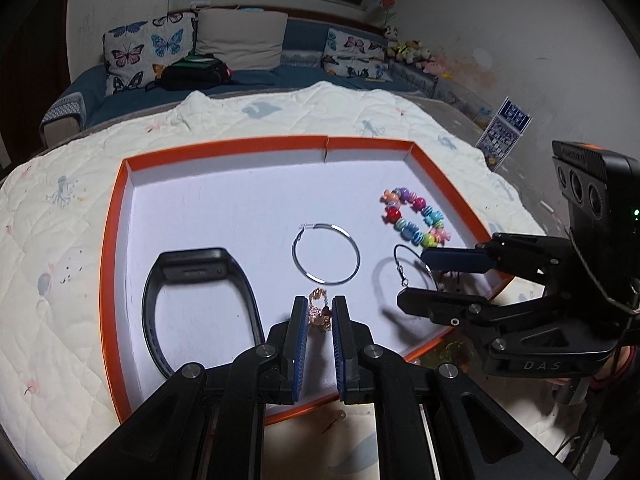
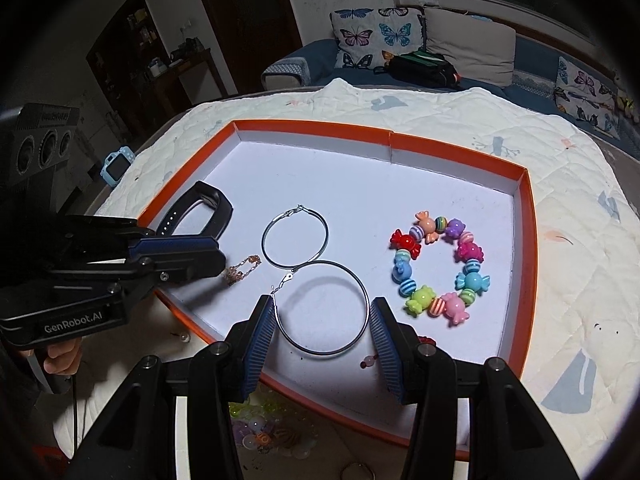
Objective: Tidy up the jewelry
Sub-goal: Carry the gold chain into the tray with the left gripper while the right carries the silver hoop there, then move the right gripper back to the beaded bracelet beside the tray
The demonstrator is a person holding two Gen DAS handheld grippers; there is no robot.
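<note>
An orange-rimmed white tray (image 1: 224, 148) (image 2: 316, 126) holds a black watch band (image 1: 192, 268) (image 2: 208, 204), a silver hoop earring (image 1: 326, 254) (image 2: 295, 238) and a candy-bead bracelet (image 1: 416, 218) (image 2: 438, 266). My left gripper (image 1: 320, 312) (image 2: 222, 266) is shut on a rose-gold chain (image 1: 319, 312) (image 2: 242, 270) low over the tray. My right gripper (image 2: 322, 316) (image 1: 416, 276) holds a second silver hoop earring (image 2: 324, 308) (image 1: 412, 268) between its widely spread fingers, above the tray's near edge.
The tray lies on a white quilted cover (image 1: 60, 240) (image 2: 580, 280). Loose beads and trinkets (image 2: 264, 428) lie in front of the tray. A blue toy camera (image 2: 117, 164) sits at the cover's left edge. A sofa with butterfly pillows (image 1: 148, 48) stands behind.
</note>
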